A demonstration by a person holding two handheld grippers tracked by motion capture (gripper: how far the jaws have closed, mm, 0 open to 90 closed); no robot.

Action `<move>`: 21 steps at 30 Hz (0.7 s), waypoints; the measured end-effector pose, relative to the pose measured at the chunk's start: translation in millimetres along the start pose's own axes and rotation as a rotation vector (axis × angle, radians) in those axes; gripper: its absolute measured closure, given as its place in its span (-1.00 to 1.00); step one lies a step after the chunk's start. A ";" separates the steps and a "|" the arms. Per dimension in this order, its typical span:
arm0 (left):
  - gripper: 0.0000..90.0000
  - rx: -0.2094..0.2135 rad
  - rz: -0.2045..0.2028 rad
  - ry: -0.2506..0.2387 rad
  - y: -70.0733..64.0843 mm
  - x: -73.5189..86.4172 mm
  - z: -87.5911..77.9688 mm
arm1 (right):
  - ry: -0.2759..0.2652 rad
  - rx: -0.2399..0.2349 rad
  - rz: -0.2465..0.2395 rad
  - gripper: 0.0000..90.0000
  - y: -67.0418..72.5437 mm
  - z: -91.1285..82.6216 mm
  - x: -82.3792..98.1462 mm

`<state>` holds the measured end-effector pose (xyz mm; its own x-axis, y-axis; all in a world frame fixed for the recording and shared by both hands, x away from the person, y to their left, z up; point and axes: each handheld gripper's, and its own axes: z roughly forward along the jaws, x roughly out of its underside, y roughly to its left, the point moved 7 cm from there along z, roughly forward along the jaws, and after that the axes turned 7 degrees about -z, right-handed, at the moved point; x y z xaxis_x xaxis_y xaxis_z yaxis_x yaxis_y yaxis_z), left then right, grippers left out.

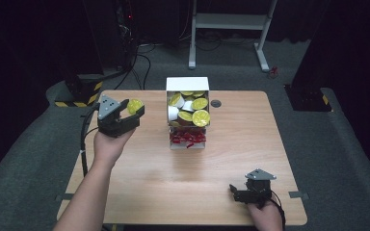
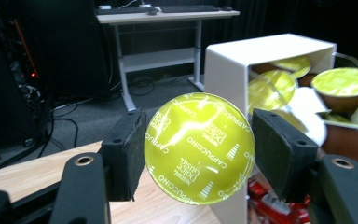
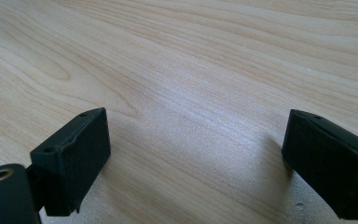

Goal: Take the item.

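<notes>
Glossy yellow foil capsule (image 2: pixel 199 148) pinched in left hand-held gripper (image 2: pixel 199 154); right hand-held gripper (image 3: pixel 196 163) wide open, empty, over woodgrain table (image 3: pixel 191 70).

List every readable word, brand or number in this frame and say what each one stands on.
"CAPPUCCINO": printed repeatedly around the yellow-green foil lid of the capsule held in the left gripper.
"NESCAFÉ Dolce Gusto": brand mark on the same lid, small; the "NESCAFÉ" part is barely legible.
Capsules in the white box: lids blurred, unreadable.
Red packets below: no readable print.
</notes>
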<state>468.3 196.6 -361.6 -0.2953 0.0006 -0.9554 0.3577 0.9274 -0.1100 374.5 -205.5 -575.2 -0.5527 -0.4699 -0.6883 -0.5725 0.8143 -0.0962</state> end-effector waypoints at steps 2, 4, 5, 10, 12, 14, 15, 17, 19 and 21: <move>-0.15 -0.003 -0.007 0.004 3.5 4.0 -0.1 | 0.000 0.000 0.000 -0.83 0.0 0.0 0.0; -0.15 -0.009 -0.007 0.010 6.7 7.8 0.1 | 0.000 0.000 0.000 -0.83 0.0 0.0 0.0; -0.15 -0.009 -0.012 0.012 7.9 9.2 0.0 | 0.000 0.000 0.000 -0.83 0.0 0.0 0.0; -0.15 -0.027 -0.021 0.018 16.7 17.5 -0.1 | 0.000 0.000 0.000 -0.83 0.0 0.0 0.0; -0.15 -0.025 -0.034 0.027 20.6 22.6 0.5 | 0.000 0.000 0.000 -0.83 0.0 0.0 0.0; -0.15 -0.027 -0.035 0.035 23.2 26.1 1.2 | 0.000 0.000 0.000 -0.83 0.0 0.0 0.0; -0.15 -0.027 -0.035 0.035 23.2 26.1 1.2 | 0.000 0.000 0.000 -0.83 0.0 0.0 0.0; -0.15 -0.041 -0.031 0.037 25.7 29.3 1.9 | 0.000 0.000 0.000 -0.83 0.0 0.0 0.0; -0.15 -0.044 -0.043 0.050 29.7 33.4 3.2 | 0.000 0.000 0.000 -0.83 0.0 0.0 0.0; -0.15 -0.046 -0.047 0.056 31.4 36.0 3.9 | 0.000 0.000 0.000 -0.83 0.0 0.0 0.0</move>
<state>472.3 224.3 -400.5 -0.3605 -0.0235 -0.9324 0.3014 0.9431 -0.1403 374.5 -205.5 -575.2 -0.5526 -0.4699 -0.6883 -0.5724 0.8143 -0.0963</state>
